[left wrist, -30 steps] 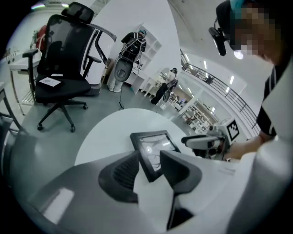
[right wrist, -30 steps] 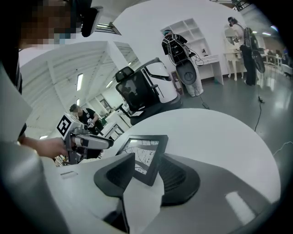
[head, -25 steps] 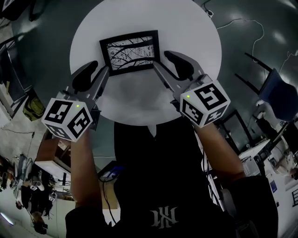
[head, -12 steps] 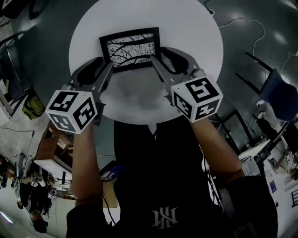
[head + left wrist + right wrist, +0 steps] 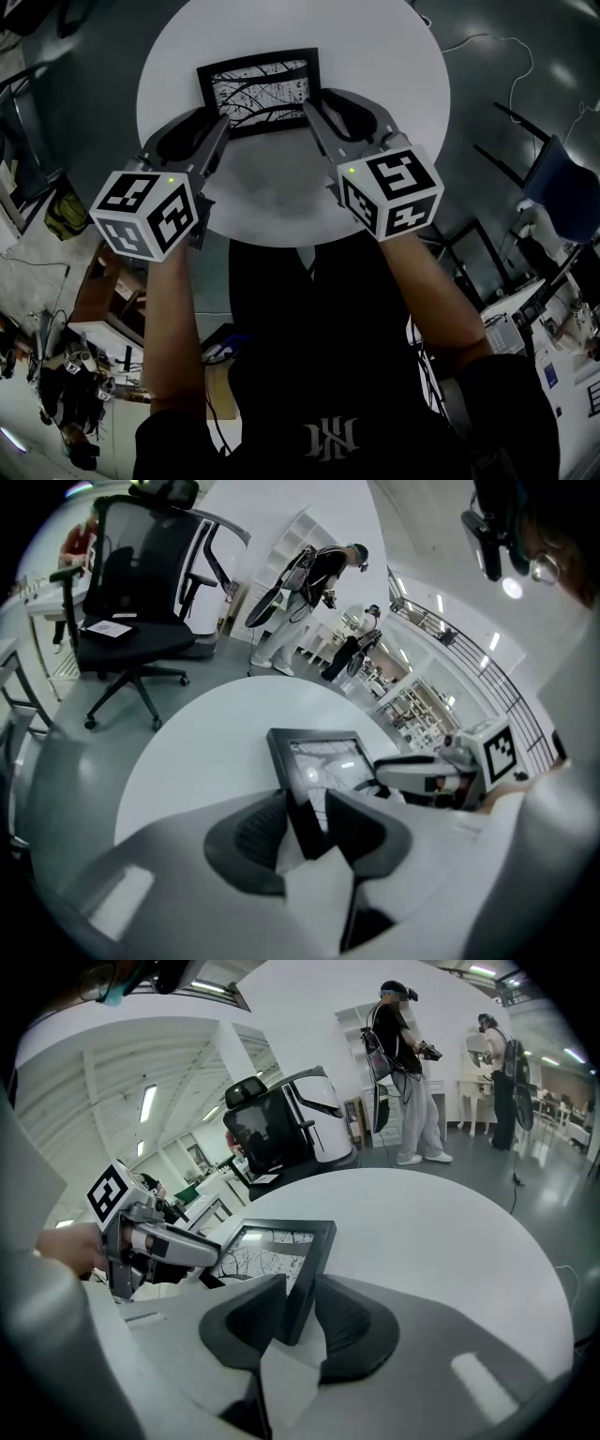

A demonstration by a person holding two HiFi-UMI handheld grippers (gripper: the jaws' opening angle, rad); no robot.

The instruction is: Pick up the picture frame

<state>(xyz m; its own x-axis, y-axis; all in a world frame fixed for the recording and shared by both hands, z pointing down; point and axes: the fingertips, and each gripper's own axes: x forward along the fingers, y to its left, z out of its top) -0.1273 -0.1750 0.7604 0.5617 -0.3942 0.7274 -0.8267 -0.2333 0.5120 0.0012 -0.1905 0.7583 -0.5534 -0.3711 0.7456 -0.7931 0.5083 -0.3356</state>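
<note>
A black picture frame (image 5: 258, 89) with a black-and-white branch print lies flat on the round white table (image 5: 375, 56). My left gripper (image 5: 208, 127) straddles the frame's near left corner. In the left gripper view the frame (image 5: 323, 761) sits between the closing jaws (image 5: 307, 822), with a thin gap at the left pad. My right gripper (image 5: 328, 101) is at the near right corner. Its jaws (image 5: 298, 1312) are closing too, and both pads look pressed against the frame's edge (image 5: 305, 1269).
A black office chair (image 5: 131, 602) stands on the floor beyond the table. Two people (image 5: 408, 1072) with grippers stand further off by white shelving. A blue chair (image 5: 562, 192) and desks with clutter ring the table.
Both grippers have slid forward from beside the frame's near corners to straddle them. The right jaws have narrowed onto the frame's edge.
</note>
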